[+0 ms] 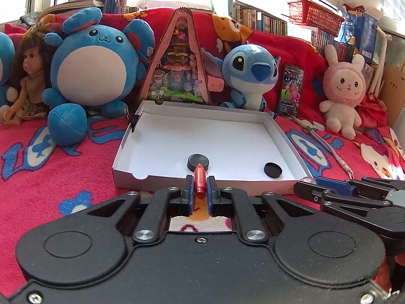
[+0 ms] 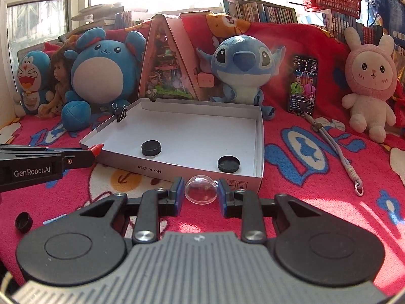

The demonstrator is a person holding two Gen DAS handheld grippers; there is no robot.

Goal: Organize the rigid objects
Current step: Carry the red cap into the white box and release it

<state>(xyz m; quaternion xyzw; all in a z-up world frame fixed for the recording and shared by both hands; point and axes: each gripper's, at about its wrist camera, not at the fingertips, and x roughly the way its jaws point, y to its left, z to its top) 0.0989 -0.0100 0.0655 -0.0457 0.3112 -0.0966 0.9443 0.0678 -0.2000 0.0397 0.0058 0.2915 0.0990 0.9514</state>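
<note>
My left gripper (image 1: 200, 190) is pinched narrow on a red pen-shaped stick (image 1: 199, 181), its tip poking over the near wall of the white cardboard tray (image 1: 152, 174). My right gripper (image 2: 200, 193) sits half-wide around a clear plastic dome (image 2: 200, 190); its left pad looks to touch the dome, but I cannot tell whether the right pad does. The dome lies just outside the tray's near wall, at 6 o'clock from it.

Inside the tray, a thick black disc (image 2: 151, 147) lies near the front wall and a shallower black cap (image 2: 228, 163) lies toward the right corner, the two well apart. A black binder clip (image 2: 121, 112) grips the tray's left wall. A small black cap (image 2: 23, 221) lies on the blanket at 8 o'clock in the right wrist view.

Beyond the tray, at 12 o'clock, stands a triangular pink toy house (image 1: 177, 60), flanked by a round blue plush (image 1: 96, 60) and a blue Stitch plush (image 1: 249, 73). A phone (image 2: 302, 83) leans upright at 1 o'clock, a pink bunny plush (image 2: 369, 83) at 2. A grey cord (image 2: 339, 157) trails across the fuzzy red cartoon blanket (image 2: 329, 202). Books line the sunlit window ledge behind.
</note>
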